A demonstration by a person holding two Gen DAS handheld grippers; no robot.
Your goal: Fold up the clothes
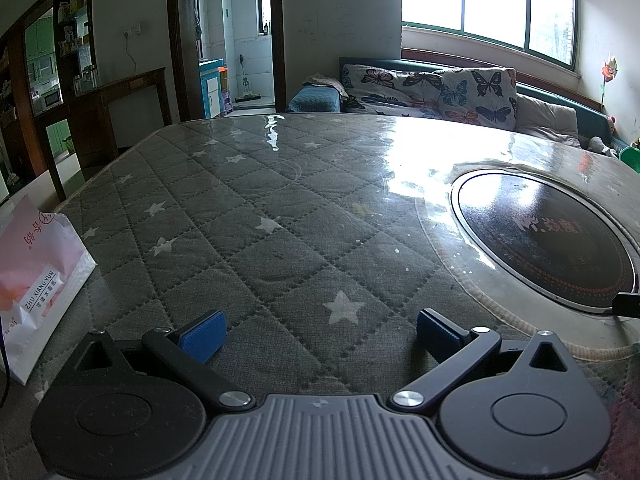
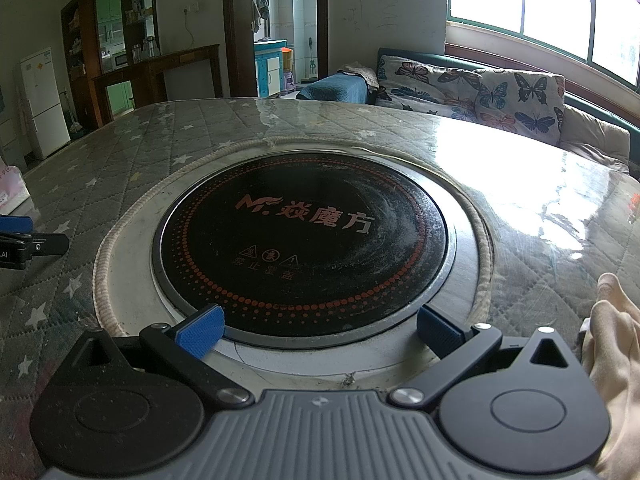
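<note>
Quilted star table cover [image 1: 280,216] under glass, round cooktop [image 2: 304,240] set in it. Left gripper [image 1: 320,332] and right gripper [image 2: 320,330] both spread wide, empty. Cream cloth [image 2: 616,344] right of cooktop; tissue pack [image 1: 36,280] far left.

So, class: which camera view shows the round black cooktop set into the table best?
The right wrist view: the whole cooktop sits centred, its red lettering and dotted ring readable, just beyond the open right gripper. The left wrist view catches it only obliquely at the right edge, partly washed by window glare.
</note>
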